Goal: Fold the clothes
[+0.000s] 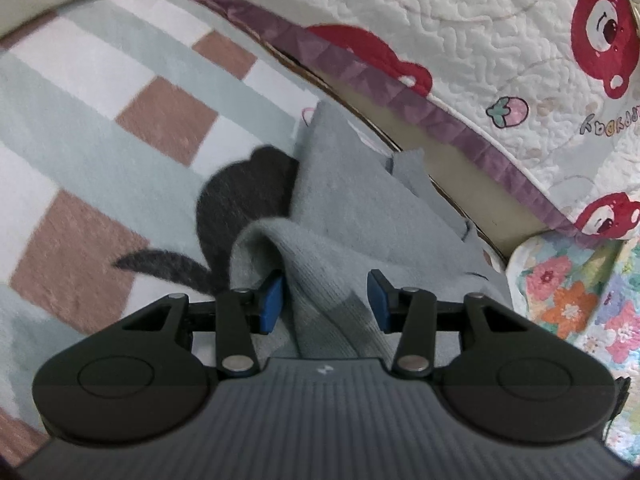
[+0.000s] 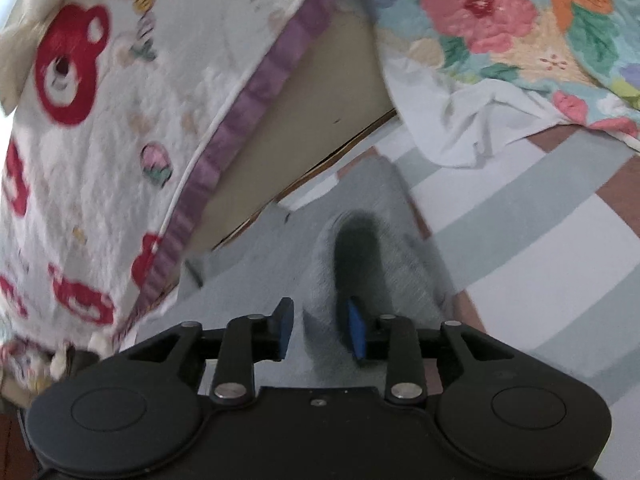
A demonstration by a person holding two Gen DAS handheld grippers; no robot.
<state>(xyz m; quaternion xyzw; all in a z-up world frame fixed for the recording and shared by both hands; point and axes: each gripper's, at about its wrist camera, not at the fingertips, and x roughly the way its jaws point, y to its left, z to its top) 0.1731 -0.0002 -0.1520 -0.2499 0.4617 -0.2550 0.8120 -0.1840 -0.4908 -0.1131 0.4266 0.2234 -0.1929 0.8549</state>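
The grey knit (image 1: 352, 216) lies bunched on the checked blanket (image 1: 100, 128), running from the left gripper (image 1: 324, 300) toward one o'clock, just beside the quilt (image 1: 460, 40). Both the left gripper and the right gripper (image 2: 320, 328) stand parted, cloth between the pads but unpinched. Soft, light and floppy, it will likely sag; best pinched at a hem or doubled edge.

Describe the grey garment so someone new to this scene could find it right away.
Start at the checked blanket of pale green, white and brown squares. Where it meets the bear-print quilt with the purple border, the grey garment lies bunched in front of the left gripper. It is the only plain grey knit, with a black patch; everything around it is patterned.
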